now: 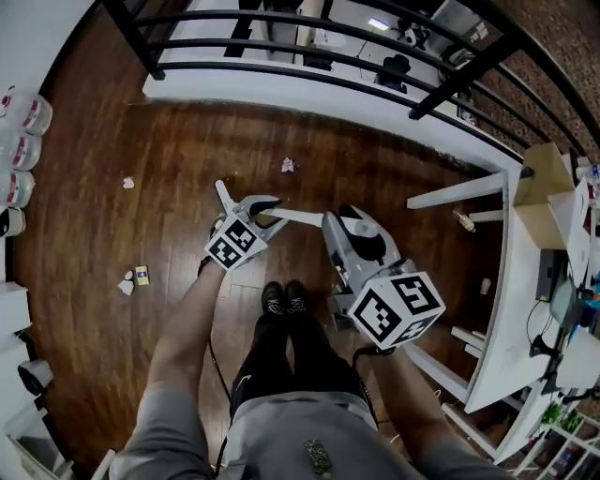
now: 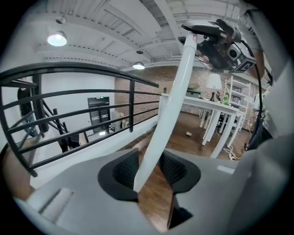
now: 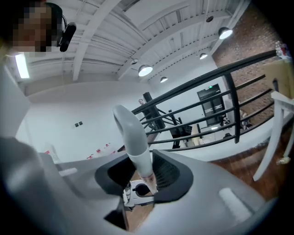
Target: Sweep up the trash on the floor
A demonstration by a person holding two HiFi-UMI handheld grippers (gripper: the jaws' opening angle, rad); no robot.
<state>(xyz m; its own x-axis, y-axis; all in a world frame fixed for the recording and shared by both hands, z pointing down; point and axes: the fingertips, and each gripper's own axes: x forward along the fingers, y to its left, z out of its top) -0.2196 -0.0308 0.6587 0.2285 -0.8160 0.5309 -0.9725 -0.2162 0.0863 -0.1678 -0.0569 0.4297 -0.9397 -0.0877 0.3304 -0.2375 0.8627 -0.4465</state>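
Note:
My left gripper (image 1: pixel 266 204) (image 2: pixel 151 172) is shut on a long white handle (image 2: pixel 172 96) that rises up between its pads and curves slightly. In the head view, a white shaft (image 1: pixel 296 217) runs from it across to my right gripper (image 1: pixel 340 223) (image 3: pixel 140 176). That gripper is shut on a grey-white handle (image 3: pixel 133 135) with a bent top and a white clip (image 3: pixel 138 192) under it. Whatever is on the handles' lower ends is hidden. Trash lies on the wooden floor: a crumpled scrap (image 1: pixel 288 165) ahead, another scrap (image 1: pixel 128 183) at the left, and a scrap beside a small yellow box (image 1: pixel 142 275).
A black railing (image 1: pixel 309 28) over a white ledge closes the far side. A white table (image 1: pixel 511 309) with slanted legs stands at the right, with small bits (image 1: pixel 463 220) on the floor by it. Jugs (image 1: pixel 23 150) line the left wall. The person's feet (image 1: pixel 284 300) are below the grippers.

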